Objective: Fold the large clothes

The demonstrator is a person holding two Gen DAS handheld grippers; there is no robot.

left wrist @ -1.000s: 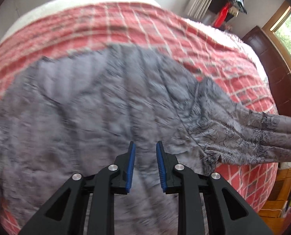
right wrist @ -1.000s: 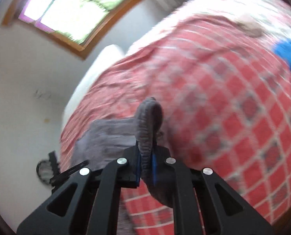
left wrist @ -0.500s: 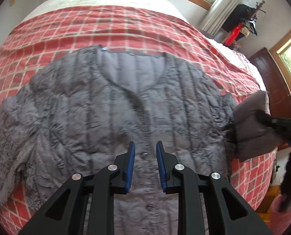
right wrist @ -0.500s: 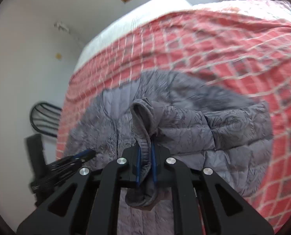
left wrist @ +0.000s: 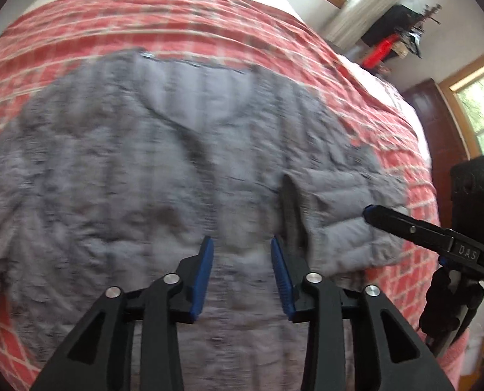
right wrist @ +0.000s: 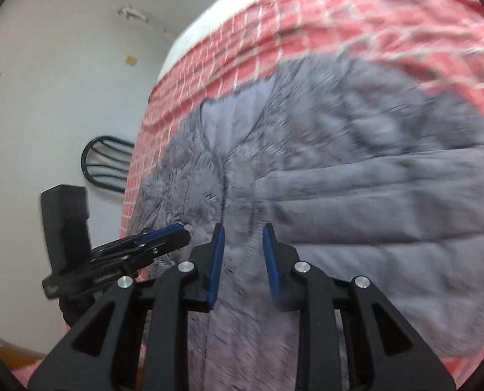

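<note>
Grey quilted jacket point(left wrist: 137, 176) lay on the red checked bedspread point(left wrist: 183, 19), one sleeve point(right wrist: 372, 189) folded across; left gripper point(left wrist: 242, 247) and right gripper point(right wrist: 242, 231) hovered, fingers spread, empty.

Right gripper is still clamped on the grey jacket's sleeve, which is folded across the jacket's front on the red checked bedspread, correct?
Not clamped: in the right wrist view the right gripper is open, nothing between its blue pads. The sleeve does lie folded across the grey jacket on the red checked bedspread.
</note>
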